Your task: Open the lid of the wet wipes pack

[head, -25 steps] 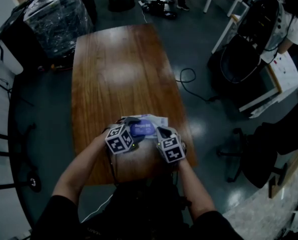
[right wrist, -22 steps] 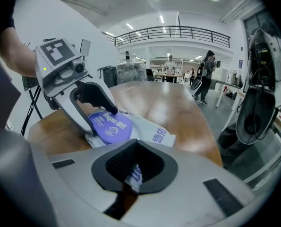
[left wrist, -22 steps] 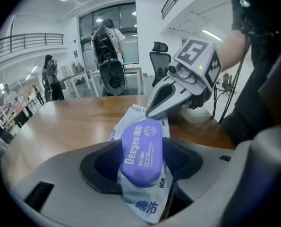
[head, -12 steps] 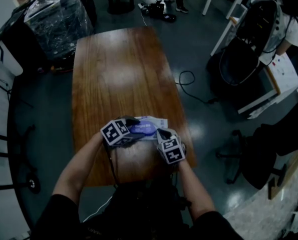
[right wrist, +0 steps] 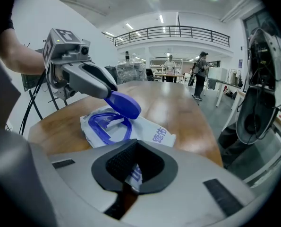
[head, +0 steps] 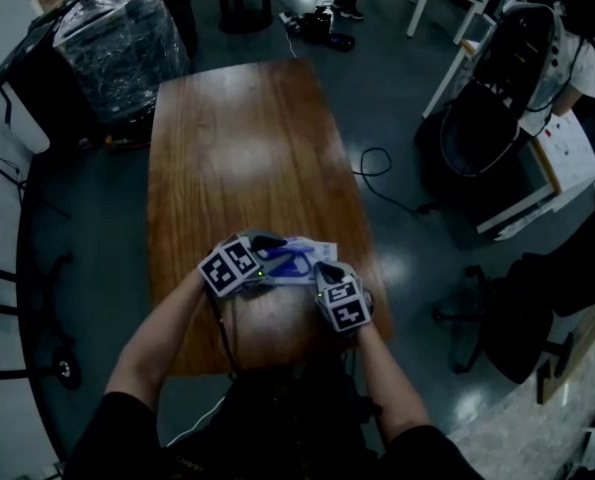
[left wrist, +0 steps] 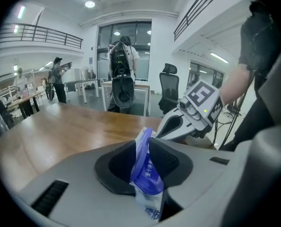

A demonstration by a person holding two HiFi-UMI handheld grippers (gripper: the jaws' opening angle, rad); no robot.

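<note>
The white wet wipes pack (head: pixel 307 253) lies on the near end of the wooden table (head: pixel 237 148). Its blue flip lid (right wrist: pixel 123 104) is raised off the blue opening frame (right wrist: pixel 105 124). My left gripper (left wrist: pixel 142 157) has the lid (left wrist: pixel 147 167) between its jaws, which are closing, and the pads press on it. In the right gripper view the left gripper (right wrist: pixel 111 91) holds the lid tilted up above the pack (right wrist: pixel 154 134). My right gripper (right wrist: pixel 134 162) is shut on the pack's near edge and holds it down. The right gripper (left wrist: pixel 164 128) also shows in the left gripper view.
The pack sits near the table's right and front edges. Beyond the table are a black office chair (head: pixel 482 118), a cable (head: pixel 377 158) on the floor and a plastic-wrapped stack (head: pixel 112 33) at the far left. People (right wrist: pixel 199 72) stand far back.
The left gripper has closed on the blue lid and risen, swinging it up off the pack. The blue opening frame now shows. The right gripper has stayed put.
</note>
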